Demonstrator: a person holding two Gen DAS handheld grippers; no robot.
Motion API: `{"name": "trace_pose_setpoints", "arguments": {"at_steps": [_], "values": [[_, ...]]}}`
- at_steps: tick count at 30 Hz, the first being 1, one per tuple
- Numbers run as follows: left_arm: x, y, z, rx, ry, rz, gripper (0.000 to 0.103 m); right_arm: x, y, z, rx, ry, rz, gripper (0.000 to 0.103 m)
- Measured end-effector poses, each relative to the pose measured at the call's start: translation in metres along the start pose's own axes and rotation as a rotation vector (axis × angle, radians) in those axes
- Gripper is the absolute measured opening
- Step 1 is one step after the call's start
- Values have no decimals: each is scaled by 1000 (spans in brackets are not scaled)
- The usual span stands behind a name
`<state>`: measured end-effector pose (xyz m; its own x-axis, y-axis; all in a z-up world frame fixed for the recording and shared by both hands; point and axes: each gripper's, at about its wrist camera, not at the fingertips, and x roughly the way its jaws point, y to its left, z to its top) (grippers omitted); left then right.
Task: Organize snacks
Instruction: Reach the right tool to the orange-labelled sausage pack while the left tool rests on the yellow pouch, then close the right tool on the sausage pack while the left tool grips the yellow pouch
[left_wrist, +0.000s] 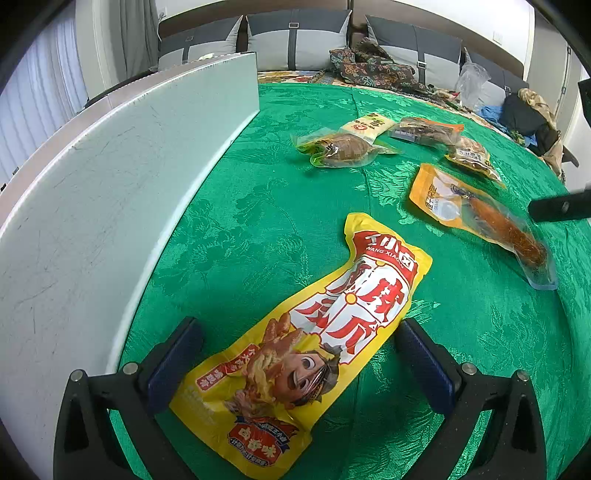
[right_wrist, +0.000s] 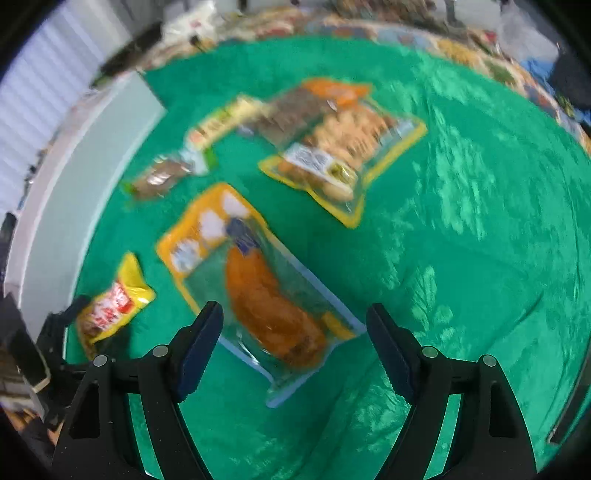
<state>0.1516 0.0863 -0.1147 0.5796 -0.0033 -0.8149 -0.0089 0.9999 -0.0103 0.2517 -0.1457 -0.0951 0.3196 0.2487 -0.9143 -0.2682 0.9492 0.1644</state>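
A long yellow snack packet (left_wrist: 306, 332) with red lettering and a cartoon face lies flat on the green tablecloth (left_wrist: 258, 221). My left gripper (left_wrist: 297, 325) stands open over it, one finger on each side and neither pad pressing on it. In the blurred right wrist view, an orange packet (right_wrist: 266, 295) with a clear window and an orange-brown piece inside lies under my right gripper (right_wrist: 293, 308). That gripper is open wide and its pads are off the packet. The same orange packet (left_wrist: 480, 221) shows in the left wrist view.
Several more packets lie farther back: a green-edged one (left_wrist: 343, 149), a pale yellow one (left_wrist: 367, 125), a dark brown one (left_wrist: 424, 133) and a yellow-rimmed one (right_wrist: 343, 147). A tall white panel (left_wrist: 110, 184) borders the cloth's left side. Cushions and clothes lie beyond.
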Motion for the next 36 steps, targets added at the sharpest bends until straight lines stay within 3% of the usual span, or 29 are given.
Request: {"name": "trace_pose_setpoints", "arguments": {"at_steps": [4, 6, 8, 10, 15, 25, 36], "values": [[0, 0, 0, 0, 0, 0, 103, 26, 31, -6, -253, 25, -98, 83], [0, 0, 0, 0, -1, 1, 103, 31, 31, -15, -294, 17, -108, 84], [0, 0, 0, 0, -1, 0, 103, 38, 38, -21, -277, 41, -42, 86], [0, 0, 0, 0, -1, 0, 103, 37, 47, -29, -313, 5, -101, 87], [0, 0, 0, 0, -1, -1, 103, 37, 44, -33, -230, -27, -88, 90], [0, 0, -1, 0, -1, 0, 103, 25, 60, -73, -111, -290, -146, 90], [1, -1, 1, 2, -1, 0, 103, 29, 54, -60, -102, -290, -138, 90]]}}
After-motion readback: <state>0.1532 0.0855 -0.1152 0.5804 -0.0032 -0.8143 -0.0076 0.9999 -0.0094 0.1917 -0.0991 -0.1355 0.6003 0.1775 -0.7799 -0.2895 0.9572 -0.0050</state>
